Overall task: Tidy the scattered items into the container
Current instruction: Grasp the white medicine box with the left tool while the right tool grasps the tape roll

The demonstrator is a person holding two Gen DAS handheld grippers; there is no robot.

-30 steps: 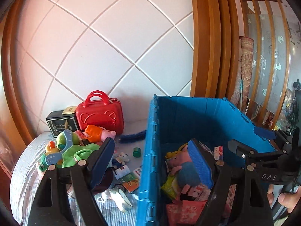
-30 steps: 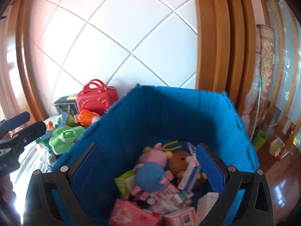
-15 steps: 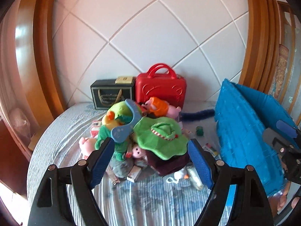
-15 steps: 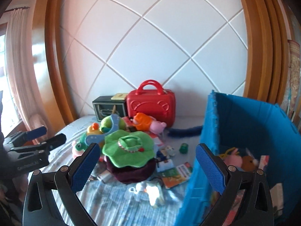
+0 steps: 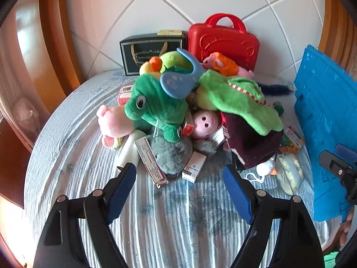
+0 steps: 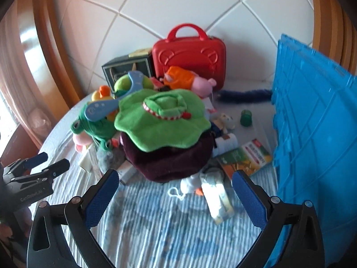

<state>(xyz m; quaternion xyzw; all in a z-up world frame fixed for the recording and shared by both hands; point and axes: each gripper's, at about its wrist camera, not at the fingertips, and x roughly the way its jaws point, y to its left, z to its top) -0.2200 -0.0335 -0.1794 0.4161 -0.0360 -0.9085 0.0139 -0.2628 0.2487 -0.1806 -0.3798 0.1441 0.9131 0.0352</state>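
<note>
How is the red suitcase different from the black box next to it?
The red suitcase is shiny red with a bear face pressed into its front; the black box is dark with gold writing and a gold border. The suitcase has a stiff arched handle on top; the box has a thin gold cord handle hanging down its front. The suitcase has rounded corners; the box has square ones. Both stand upright against the white wall behind the toys.

Left gripper (image 5: 179,189) at lower centre of its frame, jaws spread wide, empty; right gripper (image 6: 175,195) likewise low in frame, parted, holding nothing.
</note>
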